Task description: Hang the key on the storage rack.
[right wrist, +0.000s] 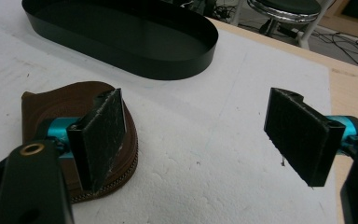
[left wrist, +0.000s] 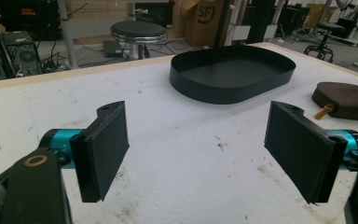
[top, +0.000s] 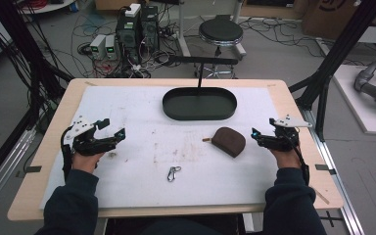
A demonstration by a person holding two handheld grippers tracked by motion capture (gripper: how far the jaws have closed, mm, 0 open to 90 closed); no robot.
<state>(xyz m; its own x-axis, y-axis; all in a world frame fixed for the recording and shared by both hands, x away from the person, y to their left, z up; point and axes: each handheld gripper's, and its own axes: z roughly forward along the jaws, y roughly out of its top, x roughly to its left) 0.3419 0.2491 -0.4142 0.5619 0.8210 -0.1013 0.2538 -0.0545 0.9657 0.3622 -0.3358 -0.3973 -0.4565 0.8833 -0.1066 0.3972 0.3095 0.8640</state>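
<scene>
Left gripper (top: 111, 128): held in the person's left hand (top: 87, 157) over the left side of the white mat (top: 127, 171); jaws spread wide, nothing between them, and in the left gripper view (left wrist: 196, 154) only bare, stained mat shows in the gap.
Left gripper contact: touches no object; whether it rests on the mat or hangs just above it cannot be told.
Right gripper (top: 263, 130): held in the person's right hand (top: 287, 157) over the right side of the mat, pointing left toward the pouch; jaws wide apart and holding nothing.
Right gripper contact: in the right gripper view (right wrist: 200, 140) one pad overlaps the brown pouch (right wrist: 70, 107); whether it touches the pouch cannot be told; the other pad is over bare mat.
Brown pouch (top: 228, 141): flat on the mat right of centre, just left of the right gripper, its zipper edge seen in the right gripper view and a small brass pull at its left end.
Black tray (top: 199, 116): oval, empty, at the far middle of the mat, beyond the pouch.
Carabiner (top: 173, 173): small metal clip lying near the front centre of the mat, well apart from both grippers.
Table (top: 293, 107): light wood, its edge showing around the mat.
Background: a round stool (top: 220, 31) and computer towers (top: 138, 27) on the floor beyond the far edge.
</scene>
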